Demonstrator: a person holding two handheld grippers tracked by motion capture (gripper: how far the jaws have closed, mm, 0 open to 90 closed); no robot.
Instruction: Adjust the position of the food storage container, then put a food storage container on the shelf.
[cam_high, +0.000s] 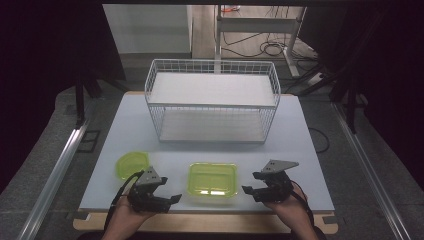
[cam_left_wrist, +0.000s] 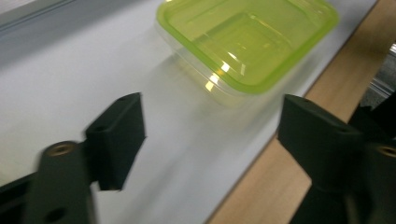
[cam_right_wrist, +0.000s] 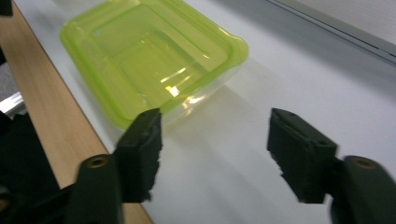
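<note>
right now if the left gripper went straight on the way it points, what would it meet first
Most likely the lidded green box: it lies ahead between the open jaws of the left gripper, bare table before it.

container (cam_high: 212, 179): clear rectangular box, yellow-green lid on | upright, flat | table's near edge, centre

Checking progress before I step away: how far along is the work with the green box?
The green-lidded box sits closed on the table. Both the left gripper and right gripper are open beside it, holding nothing. The round green lid and wire shelf look untouched.
</note>
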